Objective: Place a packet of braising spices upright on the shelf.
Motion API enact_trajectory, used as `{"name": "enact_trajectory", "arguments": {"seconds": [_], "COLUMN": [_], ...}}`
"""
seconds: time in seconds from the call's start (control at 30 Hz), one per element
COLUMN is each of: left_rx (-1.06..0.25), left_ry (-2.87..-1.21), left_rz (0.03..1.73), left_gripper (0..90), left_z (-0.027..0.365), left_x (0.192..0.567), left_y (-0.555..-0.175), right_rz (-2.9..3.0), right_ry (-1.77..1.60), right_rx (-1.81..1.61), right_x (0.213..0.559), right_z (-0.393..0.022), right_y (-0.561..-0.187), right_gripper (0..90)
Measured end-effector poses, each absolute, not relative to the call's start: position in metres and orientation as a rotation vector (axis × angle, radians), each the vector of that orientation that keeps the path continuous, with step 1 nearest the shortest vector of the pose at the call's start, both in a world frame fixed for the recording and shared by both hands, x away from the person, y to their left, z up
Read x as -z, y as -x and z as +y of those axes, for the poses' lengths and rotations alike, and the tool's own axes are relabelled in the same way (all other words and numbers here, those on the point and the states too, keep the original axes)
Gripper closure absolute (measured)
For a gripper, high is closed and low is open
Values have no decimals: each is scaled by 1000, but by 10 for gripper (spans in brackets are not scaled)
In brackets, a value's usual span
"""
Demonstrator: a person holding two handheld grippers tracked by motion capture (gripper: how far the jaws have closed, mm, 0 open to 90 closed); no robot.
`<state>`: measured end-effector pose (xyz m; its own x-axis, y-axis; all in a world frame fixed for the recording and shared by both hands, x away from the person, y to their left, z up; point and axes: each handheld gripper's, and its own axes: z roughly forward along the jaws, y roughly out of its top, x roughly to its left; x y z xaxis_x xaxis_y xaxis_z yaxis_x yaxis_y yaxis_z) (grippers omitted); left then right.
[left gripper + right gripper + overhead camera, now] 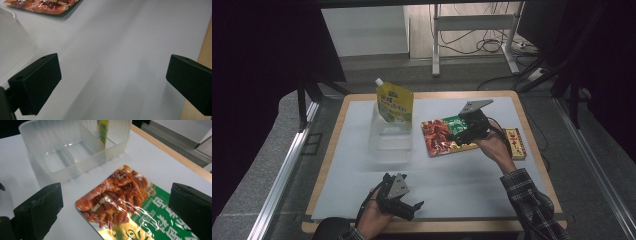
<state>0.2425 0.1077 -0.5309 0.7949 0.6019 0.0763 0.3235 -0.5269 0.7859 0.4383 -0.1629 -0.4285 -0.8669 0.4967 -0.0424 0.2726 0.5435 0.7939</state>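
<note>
On the right half of the tabletop (362,165) the right claw (460,136) hangs low over the flat food packet (443,136), its jaws spread wide to either side of the packet's near end and closed on nothing; that looks like a lineup for a pinch on the packet's edge. The packet lies flat on the white sheet, just beside the clear plastic tub (390,137) and apart from it. A yellow spouted pouch (394,103) stands upright in the far part of the tub, leaning on its wall, so the tub seems to be where things get collected. The left claw (404,204) rests near the front edge, jaws apart and empty, probably waiting out of the way. A small red-and-yellow box (515,142) lies off to the right, past the person's hand.

The right gripper view shows that the tub (60,173) has a divider, with the near compartment empty, and how shiny the packet (125,202) is. The left gripper view looks across bare sheet and catches the wooden rim of the tabletop (205,50)
</note>
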Motion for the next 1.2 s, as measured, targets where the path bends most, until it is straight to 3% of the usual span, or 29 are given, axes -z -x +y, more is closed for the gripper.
{"name": "enact_trajectory", "arguments": {"seconds": [0.8,1.2], "left_rx": [-437,-433], "left_ry": [-2162,-2164], "left_rz": [678,670], "left_gripper": [0,0], "left_z": [110,108], "left_x": [530,530], "left_y": [-243,-242], "right_rz": [2453,2422], "right_ry": [-796,-977], "right_rx": [-1099,-1005], "right_x": [460,493], "right_z": [-205,-233], "right_y": [-451,-467], "right_gripper": [0,0]}}
